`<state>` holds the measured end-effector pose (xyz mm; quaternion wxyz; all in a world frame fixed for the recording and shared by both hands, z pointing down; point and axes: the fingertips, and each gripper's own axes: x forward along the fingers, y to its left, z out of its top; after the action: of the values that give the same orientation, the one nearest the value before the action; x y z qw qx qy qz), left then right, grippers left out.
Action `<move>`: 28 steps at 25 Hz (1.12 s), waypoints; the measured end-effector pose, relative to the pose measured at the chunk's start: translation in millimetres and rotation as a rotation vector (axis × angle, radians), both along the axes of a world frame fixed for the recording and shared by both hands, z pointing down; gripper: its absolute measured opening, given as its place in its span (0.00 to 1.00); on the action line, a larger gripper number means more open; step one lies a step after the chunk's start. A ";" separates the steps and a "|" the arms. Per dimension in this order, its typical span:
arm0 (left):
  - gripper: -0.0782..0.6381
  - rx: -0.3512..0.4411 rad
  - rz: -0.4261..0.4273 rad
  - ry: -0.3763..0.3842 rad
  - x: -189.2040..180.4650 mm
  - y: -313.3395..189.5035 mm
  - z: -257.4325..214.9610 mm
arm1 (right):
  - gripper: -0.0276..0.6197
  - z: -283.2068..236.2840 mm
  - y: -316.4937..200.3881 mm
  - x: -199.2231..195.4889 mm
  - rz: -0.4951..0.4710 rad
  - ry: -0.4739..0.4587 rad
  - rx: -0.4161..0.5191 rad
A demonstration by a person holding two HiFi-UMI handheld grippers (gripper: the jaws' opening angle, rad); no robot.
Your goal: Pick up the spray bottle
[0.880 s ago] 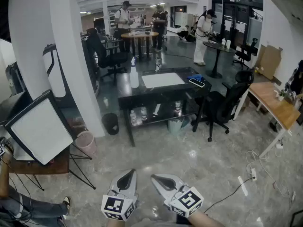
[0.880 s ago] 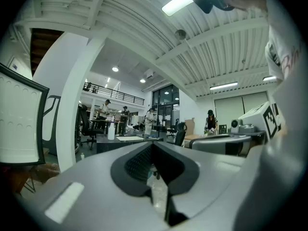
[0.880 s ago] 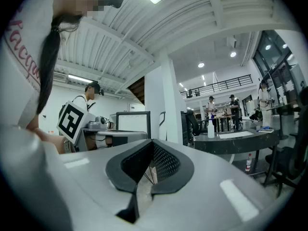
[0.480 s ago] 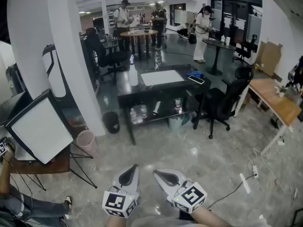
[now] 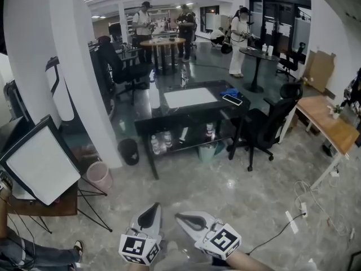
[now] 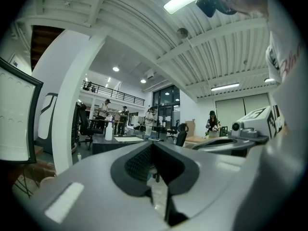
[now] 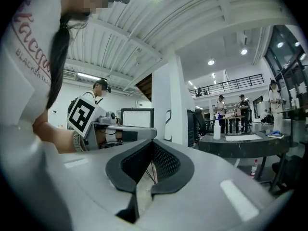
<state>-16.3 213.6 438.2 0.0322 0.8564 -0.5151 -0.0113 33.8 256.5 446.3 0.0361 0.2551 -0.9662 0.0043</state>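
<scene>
Spray bottle (image 5: 154, 95) stood well apart from both tools, so the step in hand was judged to be the approach. The left gripper (image 5: 153, 209) had its jaws pressed together on nothing, and the right gripper (image 5: 183, 217) just beside it was likewise closed and empty, both pointing level over the marble floor (image 5: 254, 196). To do this well, the person would probably need to walk toward twelve o'clock, spread one pair of jaws before arriving, and take the bottle's body from the side, below its head. The bottle looked pale, slim and upright at the nine o'clock end of the dark table (image 5: 228, 110), beside a white sheet (image 5: 190, 97); finer detail was too small to tell.
</scene>
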 end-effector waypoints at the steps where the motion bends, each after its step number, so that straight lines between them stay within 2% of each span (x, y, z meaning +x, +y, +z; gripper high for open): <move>1: 0.11 -0.001 -0.002 0.000 -1.6 -8.4 0.5 | 0.05 0.5 -8.4 -0.5 0.000 -0.001 -0.003; 6: 0.11 0.002 0.000 0.009 -16.6 -65.4 -3.3 | 0.05 0.9 -66.6 -8.3 0.026 0.000 -0.021; 16: 0.11 0.062 0.064 0.002 -38.3 -202.6 -24.8 | 0.05 -14.6 -205.6 -48.0 0.054 -0.018 0.031; 28: 0.11 0.058 0.062 0.009 -56.4 -293.3 -23.1 | 0.05 -12.1 -299.4 -54.3 0.100 -0.029 0.005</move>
<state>-72.7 -79.6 415.1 0.0101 0.8724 -0.4878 -0.0287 -20.5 -42.9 434.2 0.0209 0.3030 -0.9527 0.0073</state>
